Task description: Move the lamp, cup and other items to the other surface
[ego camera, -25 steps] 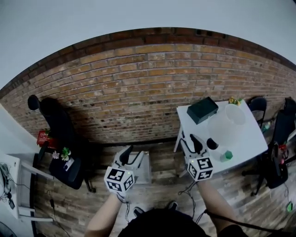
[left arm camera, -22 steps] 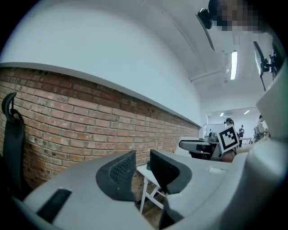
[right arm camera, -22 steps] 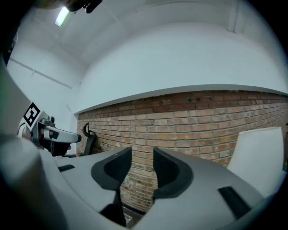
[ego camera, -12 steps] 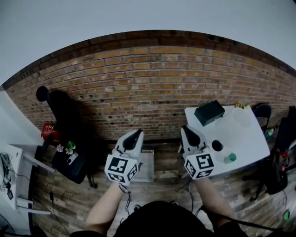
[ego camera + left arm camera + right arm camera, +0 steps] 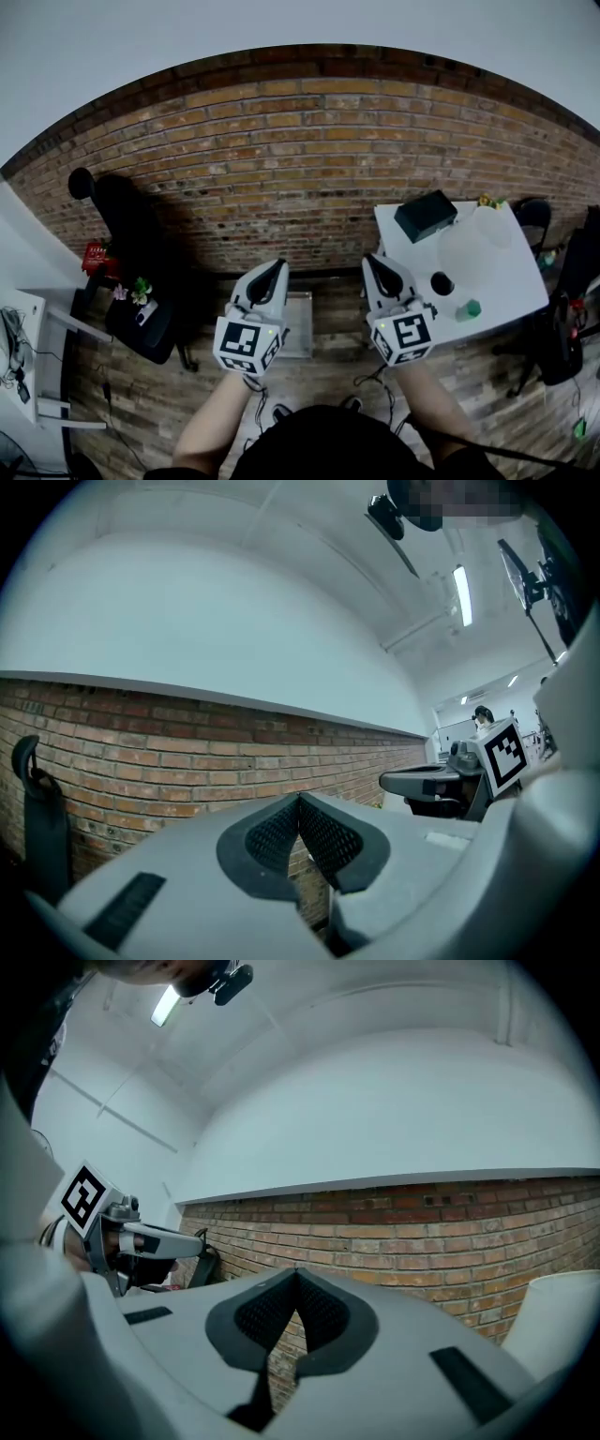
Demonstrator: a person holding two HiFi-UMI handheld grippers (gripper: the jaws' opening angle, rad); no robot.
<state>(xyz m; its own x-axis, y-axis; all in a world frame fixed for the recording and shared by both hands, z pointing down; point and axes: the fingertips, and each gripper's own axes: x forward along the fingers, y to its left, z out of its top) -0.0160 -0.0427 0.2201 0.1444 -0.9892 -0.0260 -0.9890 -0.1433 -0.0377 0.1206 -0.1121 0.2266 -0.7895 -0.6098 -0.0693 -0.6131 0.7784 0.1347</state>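
Both my tongs point level at the brick wall (image 5: 300, 159): the left gripper (image 5: 275, 270) and the right gripper (image 5: 376, 263) have just been closing, and each now has its jaws pressed tip to tip with nothing between them. The things to move sit on the white table (image 5: 511, 277) to the right: a black box (image 5: 426, 216), a tall white lamp (image 5: 469, 251), a dark round cup (image 5: 442, 282) and a small green piece (image 5: 472, 307). My right gripper hangs just beside that table's near corner, touching none of them, and the left is well apart from it.

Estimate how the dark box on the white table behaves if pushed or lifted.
The dark box looks blocky with flat faces, so it is probably stiff and won't roll. It sits low and broad on the white table, so a push would likely slide it, not tip it. Weight can't be judged.
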